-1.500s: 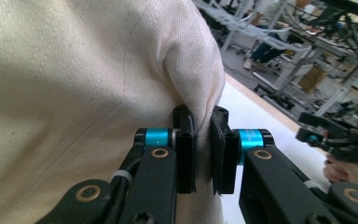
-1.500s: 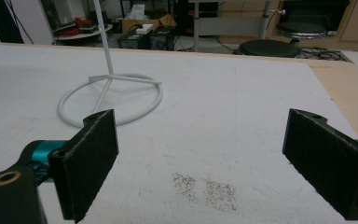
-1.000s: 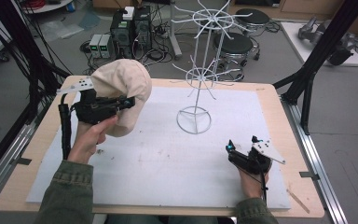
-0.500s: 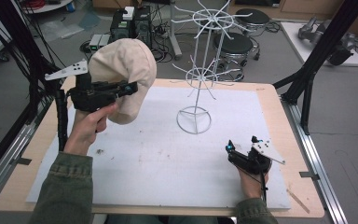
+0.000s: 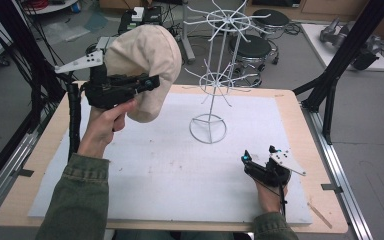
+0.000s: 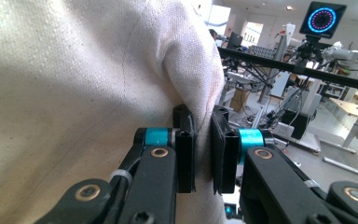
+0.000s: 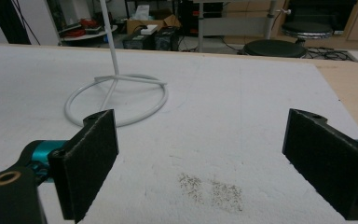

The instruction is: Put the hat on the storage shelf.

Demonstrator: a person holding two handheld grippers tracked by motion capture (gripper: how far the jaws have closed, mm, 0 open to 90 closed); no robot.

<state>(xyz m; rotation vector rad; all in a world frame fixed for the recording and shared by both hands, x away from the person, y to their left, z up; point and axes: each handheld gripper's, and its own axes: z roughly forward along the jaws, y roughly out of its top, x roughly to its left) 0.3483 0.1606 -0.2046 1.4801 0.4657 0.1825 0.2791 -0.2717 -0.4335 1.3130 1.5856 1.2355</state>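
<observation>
Above the far-left part of the worktop (image 5: 300,125), a beige cap (image 5: 145,65) is held aloft by the left claw (image 5: 150,82), whose jaws are clenched on a fold of the cap's fabric (image 6: 186,93). Just to the right of the cap, a white wire stand (image 5: 215,80) is seen upright on the white mat (image 5: 170,175), its ring base (image 7: 116,105) resting flat and its arms not touched by the cap. At the near right, the right claw (image 5: 247,162) is kept low over the mat, its jaws released and spread wide with nothing between the pads (image 7: 91,158).
</observation>
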